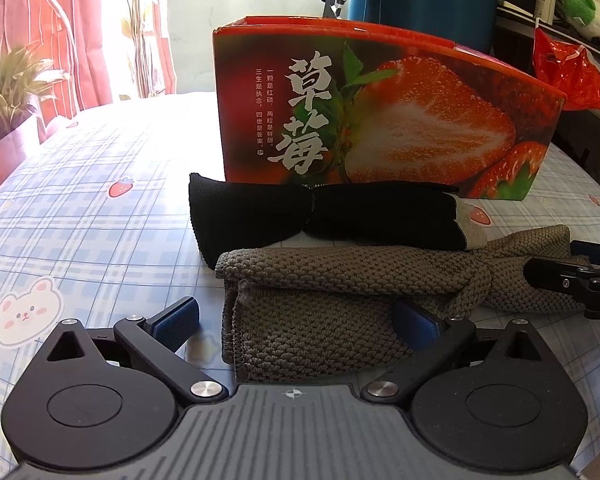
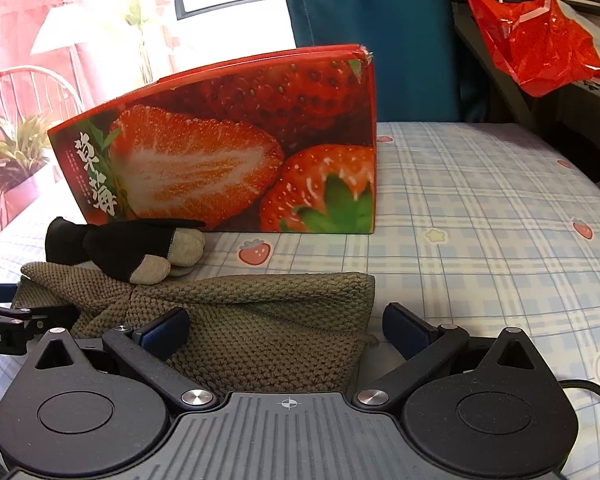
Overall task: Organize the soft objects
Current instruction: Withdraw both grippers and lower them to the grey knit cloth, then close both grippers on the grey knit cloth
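Large white characters "草莓" on the strawberry box [image 1: 380,120]; "bot.AI" on the left tongs [image 2: 3,334].

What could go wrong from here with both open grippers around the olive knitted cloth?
The black socks with grey toes overlap the olive knitted cloth, so lifting could drag them. The left gripper and right gripper straddle bunched folds and might pinch only one layer.

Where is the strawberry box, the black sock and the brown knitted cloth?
strawberry box [image 1: 380,112], left wrist view, on its printed front face.
black sock [image 1: 259,216], left wrist view, on the left half of the dark fabric.
brown knitted cloth [image 2: 267,320], right wrist view, on the middle of its knitted top.
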Demonstrator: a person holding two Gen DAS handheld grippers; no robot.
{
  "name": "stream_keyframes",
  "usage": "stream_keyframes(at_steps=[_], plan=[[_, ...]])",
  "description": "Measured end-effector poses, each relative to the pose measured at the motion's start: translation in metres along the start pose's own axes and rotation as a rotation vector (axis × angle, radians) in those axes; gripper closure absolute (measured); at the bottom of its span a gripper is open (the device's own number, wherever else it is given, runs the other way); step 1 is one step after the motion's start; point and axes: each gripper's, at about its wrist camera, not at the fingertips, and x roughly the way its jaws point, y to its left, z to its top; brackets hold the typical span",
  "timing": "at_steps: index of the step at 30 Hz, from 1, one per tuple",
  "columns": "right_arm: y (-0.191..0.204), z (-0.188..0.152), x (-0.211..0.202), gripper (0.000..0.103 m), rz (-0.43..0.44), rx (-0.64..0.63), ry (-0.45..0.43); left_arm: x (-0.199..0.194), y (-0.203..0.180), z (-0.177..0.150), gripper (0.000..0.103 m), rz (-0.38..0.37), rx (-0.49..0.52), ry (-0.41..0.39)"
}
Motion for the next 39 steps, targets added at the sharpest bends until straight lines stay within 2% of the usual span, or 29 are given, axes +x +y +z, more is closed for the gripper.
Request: stream_keyframes(at_steps=[9,15,17,19,21,23,25,26,28,30,35,39], plan=[[0.010,-0.002,0.004,0.000,-0.057,-0.065,0.020,-0.001,0.000,-0.002,0.000,0.002,0.004,-0.003],[0.009,-0.002,0.003,0.002,-0.057,-0.070,0.019,-0.002,0.001,0.000,0.000,-0.010,0.007,0.007],[0.009,-0.003,0.001,0.005,-0.058,-0.070,0.014,-0.004,0.002,-0.001,0.003,-0.015,0.006,0.002],[0.009,-0.004,-0.001,0.018,-0.053,-0.071,0.002,-0.007,0.001,-0.002,0.012,-0.031,0.014,-0.010],[0.010,-0.005,-0.004,0.024,-0.044,-0.078,-0.010,-0.011,-0.003,-0.002,0.028,-0.055,0.035,-0.020],[0.010,-0.006,-0.006,0.034,-0.036,-0.080,-0.016,-0.013,-0.006,-0.003,0.036,-0.065,0.049,-0.029],[0.010,-0.006,-0.008,0.048,-0.018,-0.083,-0.021,-0.015,-0.007,-0.003,0.045,-0.077,0.054,-0.034],[0.011,-0.006,-0.008,0.051,-0.007,-0.087,-0.022,-0.016,-0.008,-0.003,0.051,-0.084,0.054,-0.036],[0.014,-0.007,-0.010,0.064,0.014,-0.104,-0.024,-0.017,-0.008,-0.004,0.054,-0.093,0.056,-0.037],[0.018,-0.008,-0.011,0.070,0.032,-0.123,-0.025,-0.017,-0.010,-0.005,0.059,-0.098,0.059,-0.039],[0.019,-0.008,-0.012,0.071,0.039,-0.121,-0.030,-0.016,-0.009,-0.006,0.060,-0.104,0.059,-0.040],[0.014,-0.008,-0.013,0.068,0.031,-0.095,-0.035,-0.016,-0.009,-0.006,0.060,-0.106,0.056,-0.041]])
